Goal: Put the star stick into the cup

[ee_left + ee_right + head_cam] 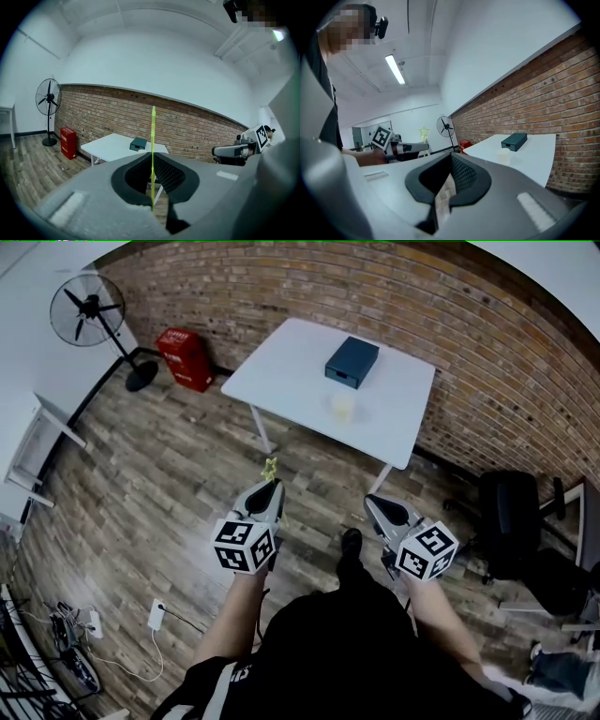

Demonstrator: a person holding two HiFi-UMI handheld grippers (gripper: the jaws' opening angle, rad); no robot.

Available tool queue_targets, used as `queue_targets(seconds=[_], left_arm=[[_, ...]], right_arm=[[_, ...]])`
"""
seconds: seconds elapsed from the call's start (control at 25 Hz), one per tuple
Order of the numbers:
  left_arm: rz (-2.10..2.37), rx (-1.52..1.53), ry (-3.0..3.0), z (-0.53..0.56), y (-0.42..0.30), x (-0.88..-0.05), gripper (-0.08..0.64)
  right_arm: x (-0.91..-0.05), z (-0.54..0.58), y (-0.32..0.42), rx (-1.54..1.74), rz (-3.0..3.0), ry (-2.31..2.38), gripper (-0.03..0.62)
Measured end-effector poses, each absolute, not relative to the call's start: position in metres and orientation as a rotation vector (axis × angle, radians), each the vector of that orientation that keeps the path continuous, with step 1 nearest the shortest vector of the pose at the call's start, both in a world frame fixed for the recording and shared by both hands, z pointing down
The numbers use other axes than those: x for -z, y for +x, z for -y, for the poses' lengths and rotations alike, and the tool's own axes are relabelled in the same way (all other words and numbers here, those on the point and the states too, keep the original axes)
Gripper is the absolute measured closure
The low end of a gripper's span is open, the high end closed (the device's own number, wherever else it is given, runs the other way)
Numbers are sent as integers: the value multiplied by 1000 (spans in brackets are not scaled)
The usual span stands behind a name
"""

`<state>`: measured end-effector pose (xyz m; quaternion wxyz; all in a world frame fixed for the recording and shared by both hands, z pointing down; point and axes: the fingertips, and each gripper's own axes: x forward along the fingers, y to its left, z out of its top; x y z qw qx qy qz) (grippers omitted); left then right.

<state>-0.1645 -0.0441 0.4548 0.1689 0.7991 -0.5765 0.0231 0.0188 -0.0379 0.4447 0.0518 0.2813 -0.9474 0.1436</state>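
Cup [343, 407] stands on table [281, 371] near blue box [352, 362].

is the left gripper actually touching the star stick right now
Touching. The left gripper view shows the left gripper with its jaws closed on the thin star stick, which stands upright from between them.

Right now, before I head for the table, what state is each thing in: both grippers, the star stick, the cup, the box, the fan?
left gripper: jaws shut on the star stick.
star stick: held upright, star on top, not yet in the cup.
right gripper: jaws shut, empty.
cup: upright on the white table, apart from the box.
box: flat on the table.
fan: standing, blades look still.
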Motion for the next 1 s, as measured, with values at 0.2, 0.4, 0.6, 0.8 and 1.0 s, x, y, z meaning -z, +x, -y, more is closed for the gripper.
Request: queue_targets(seconds=[0.2,0.4,0.6,0.8,1.0], left_arm=[[1679,-93,2258,100,-171,-454,540],[1720,-118,2250,176,-172,-449,540],[1762,-154,2247,258,-170,-439,540],[1772,-164,2228,314,-161,-439,540],[1753,-136,2207,348,-153,-447,540]], right_arm=[[-452,100,9,-342,2868,825,592],[-452,180,14,-353,2877,829,592],[-457,270,32,-352,2832,870,592],[-457,337,40,-337,2823,879,592],[-459,364,38,-337,2818,826,592]])
